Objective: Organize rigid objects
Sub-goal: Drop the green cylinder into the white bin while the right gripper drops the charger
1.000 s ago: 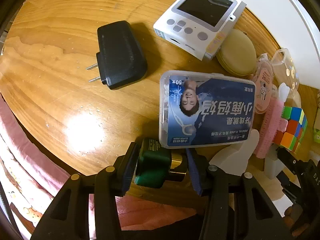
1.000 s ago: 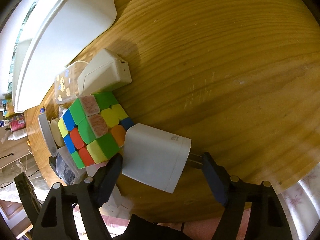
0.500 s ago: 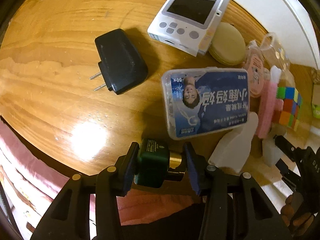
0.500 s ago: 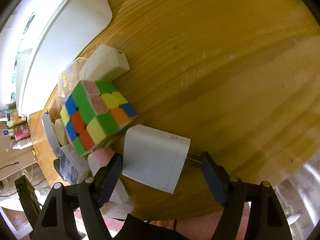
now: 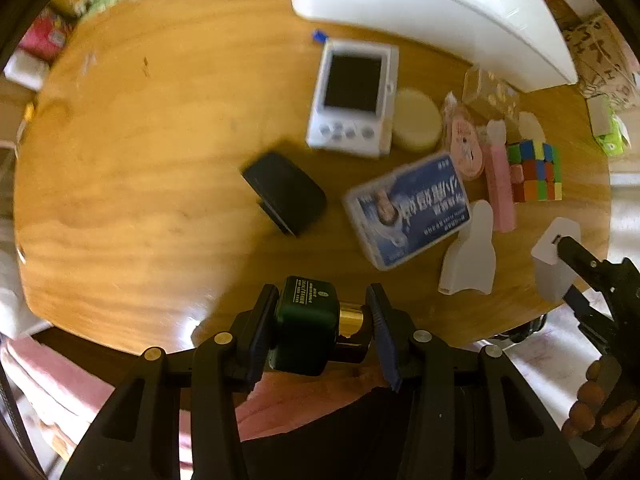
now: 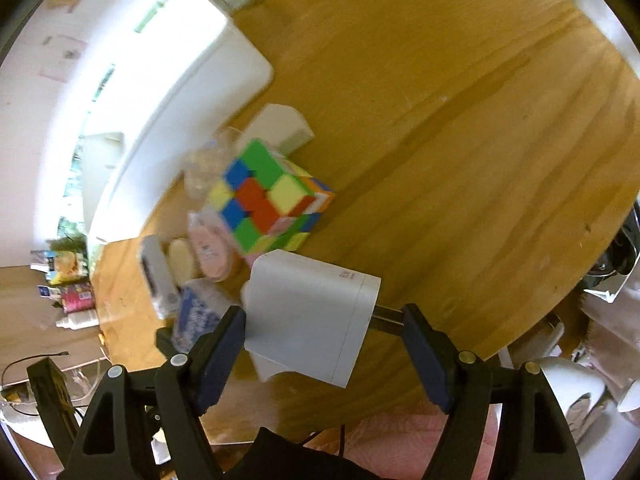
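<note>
My left gripper [image 5: 320, 320] is shut on a small dark green lock [image 5: 306, 320] with a brass part, held above the near edge of the round wooden table [image 5: 140, 160]. My right gripper [image 6: 324, 332] is shut on a white plug adapter [image 6: 308, 320]; its metal prongs rest against the right finger. That adapter [image 5: 554, 256] also shows at the right of the left wrist view, lifted off the table. Below lie a black adapter [image 5: 286, 192], a blue floss box [image 5: 412, 212], a colour cube [image 6: 268, 200] and another white charger [image 5: 470, 256].
A white device with a screen [image 5: 352, 96], a round beige case [image 5: 416, 120], a pink round box [image 5: 464, 144] and a pink bar [image 5: 500, 184] crowd the table's right part. A large white bin [image 5: 432, 12] stands at the far edge. A third white charger [image 6: 280, 126] lies beyond the cube.
Both grippers have risen with their loads, so more of the table shows. The left view has rolled. The right gripper has drawn back from the cube with the white adapter.
</note>
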